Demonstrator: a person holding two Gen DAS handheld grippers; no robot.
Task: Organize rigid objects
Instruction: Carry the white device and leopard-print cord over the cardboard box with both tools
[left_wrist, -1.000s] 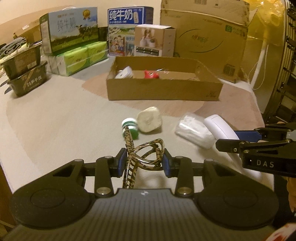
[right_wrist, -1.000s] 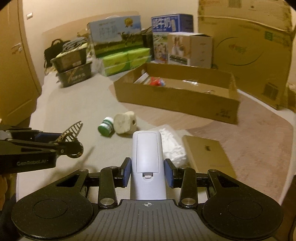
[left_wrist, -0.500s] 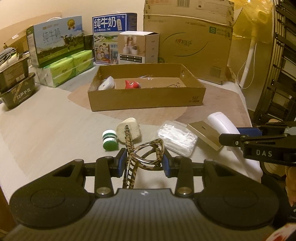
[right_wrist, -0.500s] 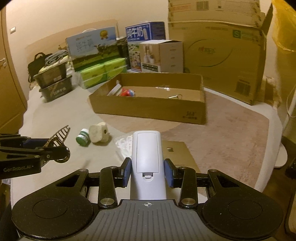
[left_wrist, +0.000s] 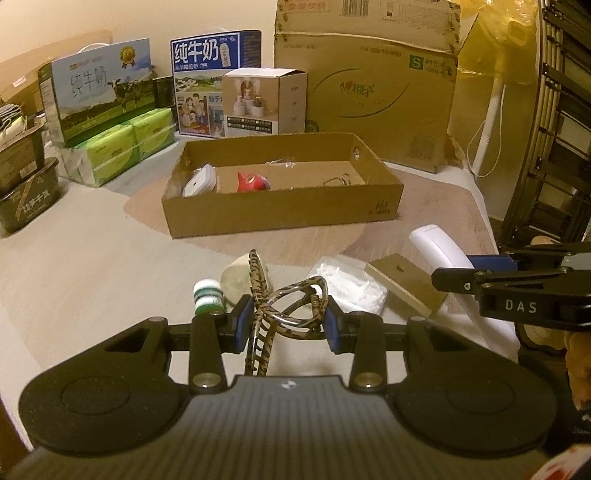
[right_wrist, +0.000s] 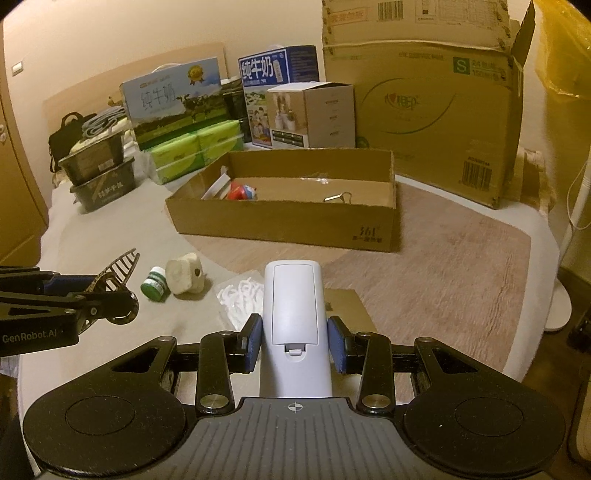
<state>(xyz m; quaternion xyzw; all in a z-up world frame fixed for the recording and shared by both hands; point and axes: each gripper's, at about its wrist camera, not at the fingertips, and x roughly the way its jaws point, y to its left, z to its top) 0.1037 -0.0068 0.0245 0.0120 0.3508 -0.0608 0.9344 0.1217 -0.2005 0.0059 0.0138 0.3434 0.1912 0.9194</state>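
Centre frame, shallow cardboard box (left_wrist: 280, 216): white case (left_wrist: 197, 181), red toy (left_wrist: 253, 182), metal clip (left_wrist: 341, 181). Left gripper (left_wrist: 284, 325) clamps hair claw (left_wrist: 286, 310); right gripper (right_wrist: 295, 343) clamps remote (right_wrist: 293, 314).

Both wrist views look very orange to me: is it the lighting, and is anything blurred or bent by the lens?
Left wrist view: warm, dim light tints everything amber; the hair claw in the left gripper is sharp, the cardboard tray slightly soft. Right wrist view: same tint; fisheye bows the edges, corners are vignetted black; the remote in the right gripper is crisp.
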